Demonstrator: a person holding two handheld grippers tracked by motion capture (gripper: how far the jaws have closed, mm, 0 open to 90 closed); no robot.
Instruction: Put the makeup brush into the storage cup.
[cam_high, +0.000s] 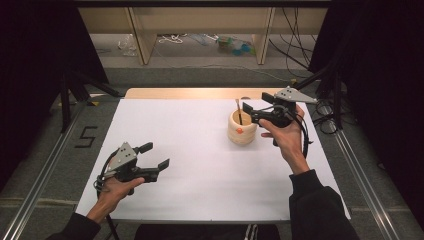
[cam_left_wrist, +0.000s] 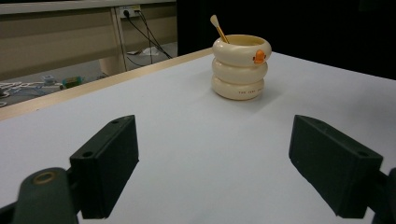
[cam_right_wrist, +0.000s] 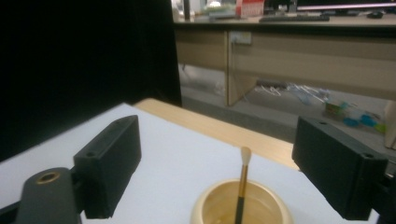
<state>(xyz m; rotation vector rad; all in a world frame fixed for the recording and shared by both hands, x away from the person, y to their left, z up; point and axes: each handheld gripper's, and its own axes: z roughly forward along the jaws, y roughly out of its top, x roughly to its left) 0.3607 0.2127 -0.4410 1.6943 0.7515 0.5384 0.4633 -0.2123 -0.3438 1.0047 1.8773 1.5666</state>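
Note:
A cream ringed cup (cam_high: 242, 129) with a small orange mark stands on the white table (cam_high: 200, 170), right of centre toward the far edge. A thin brush (cam_high: 238, 111) with a pale tip leans inside it. My right gripper (cam_high: 250, 114) hovers just right of the cup's rim and slightly above it, open, nothing between its jaws. In the right gripper view the brush (cam_right_wrist: 243, 184) rises out of the cup (cam_right_wrist: 212, 207) between the open gripper (cam_right_wrist: 217, 172). My left gripper (cam_high: 157, 155) stands open near the table's front left. From there the cup (cam_left_wrist: 241, 67) and brush (cam_left_wrist: 218, 29) lie well ahead of the gripper (cam_left_wrist: 222, 163).
A wooden strip (cam_high: 200, 93) borders the table's far edge. Beyond it are desk legs (cam_high: 140, 37), cables (cam_high: 295, 45) and small litter on the floor. Metal rails (cam_high: 45, 165) run along both sides, and dark curtains hang left and right.

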